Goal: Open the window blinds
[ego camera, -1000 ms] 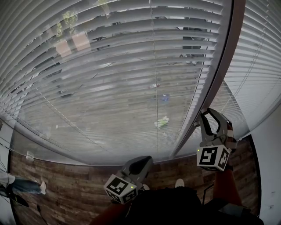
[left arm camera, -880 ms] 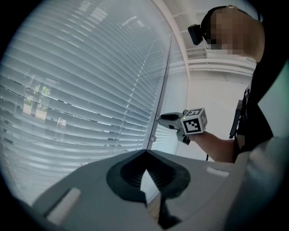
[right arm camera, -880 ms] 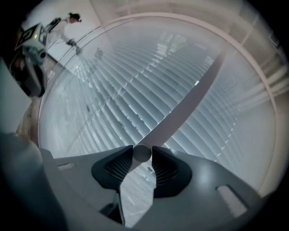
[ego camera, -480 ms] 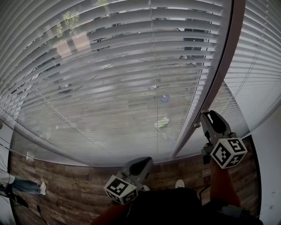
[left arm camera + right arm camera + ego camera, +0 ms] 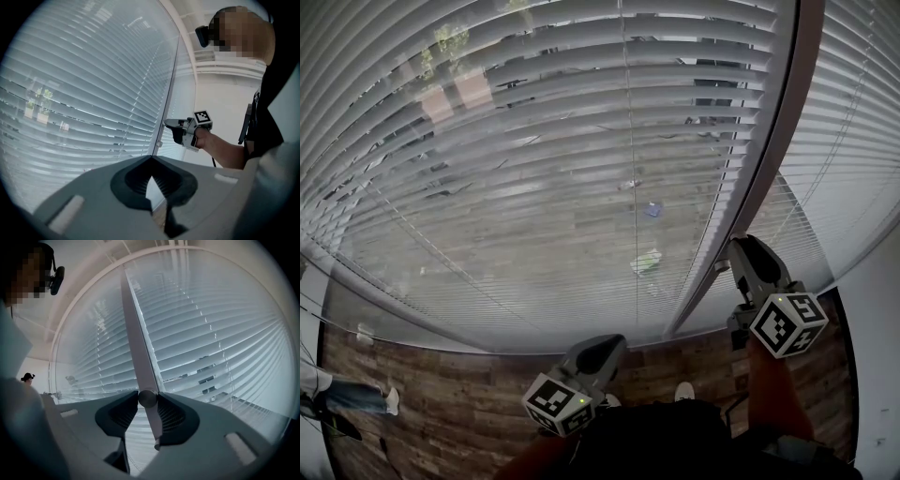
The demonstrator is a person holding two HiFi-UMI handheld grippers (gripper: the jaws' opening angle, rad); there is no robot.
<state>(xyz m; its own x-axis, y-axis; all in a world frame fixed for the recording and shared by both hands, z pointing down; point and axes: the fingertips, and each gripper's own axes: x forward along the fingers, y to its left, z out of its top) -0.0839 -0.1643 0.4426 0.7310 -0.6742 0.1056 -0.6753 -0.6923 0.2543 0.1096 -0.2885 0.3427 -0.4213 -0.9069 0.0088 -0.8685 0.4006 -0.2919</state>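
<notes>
Blinds [image 5: 534,141] clipped by every frame edge; wand [image 5: 148,398] upper part unreadable against window post [image 5: 136,333]; outdoor objects [image 5: 645,262] too small to identify.

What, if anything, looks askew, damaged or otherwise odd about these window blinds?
Nothing stands out. The blinds have evenly spaced, parallel slats on both sides of the window frame, with no bent or sagging slat that I can see. The tilt wand looks straight and intact.
</notes>
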